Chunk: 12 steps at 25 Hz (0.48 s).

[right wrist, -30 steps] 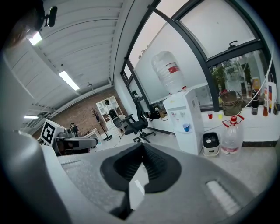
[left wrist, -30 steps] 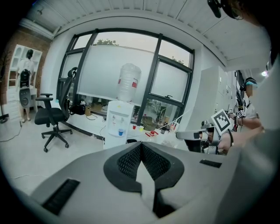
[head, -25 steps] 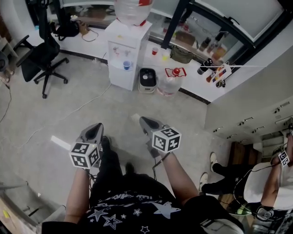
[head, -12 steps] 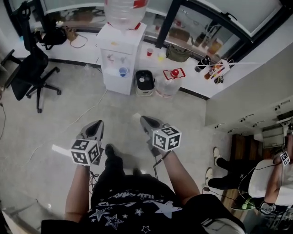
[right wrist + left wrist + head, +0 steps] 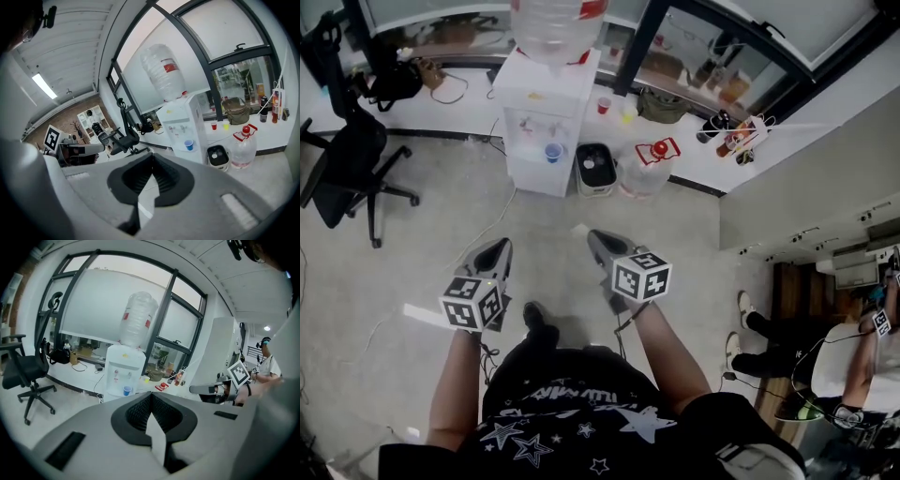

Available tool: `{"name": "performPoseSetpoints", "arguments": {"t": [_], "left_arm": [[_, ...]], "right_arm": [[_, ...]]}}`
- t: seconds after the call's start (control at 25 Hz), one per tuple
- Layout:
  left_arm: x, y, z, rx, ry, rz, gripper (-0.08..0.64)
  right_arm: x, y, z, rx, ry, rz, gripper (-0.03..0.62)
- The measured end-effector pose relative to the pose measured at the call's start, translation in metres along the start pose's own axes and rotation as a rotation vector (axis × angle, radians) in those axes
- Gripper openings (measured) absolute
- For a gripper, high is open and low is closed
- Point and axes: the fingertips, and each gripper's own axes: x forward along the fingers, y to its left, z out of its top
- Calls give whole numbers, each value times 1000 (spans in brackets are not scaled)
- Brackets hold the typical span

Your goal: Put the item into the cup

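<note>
Zero progress I'd say: left gripper (image 5: pixel 151 399) and right gripper (image 5: pixel 152 161) both clenched on nothing, no item near either's jaws, blue cup (image 5: pixel 189 145) well beyond them on the water dispenser (image 5: pixel 180 123).

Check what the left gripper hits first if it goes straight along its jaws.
Probably the white water dispenser carrying a clear bottle; only bare grey floor lies between it and the left gripper. Depth unclear.
</note>
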Motion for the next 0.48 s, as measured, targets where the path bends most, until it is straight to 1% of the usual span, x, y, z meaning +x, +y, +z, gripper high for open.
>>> {"name": "performPoseSetpoints", "arguments": {"t": [0.28,0.36,0.48], "left_arm": [[7,28,17,16,-1,-54,5],[11,34,16,15,9,-71,5],[15,44,8,20,33,-95,5]], "right_arm": [[25,7,12,4,-18,-49,2],[31,8,10,11,-19,-68,2],[40,11,-1,20,6,-91,2]]}}
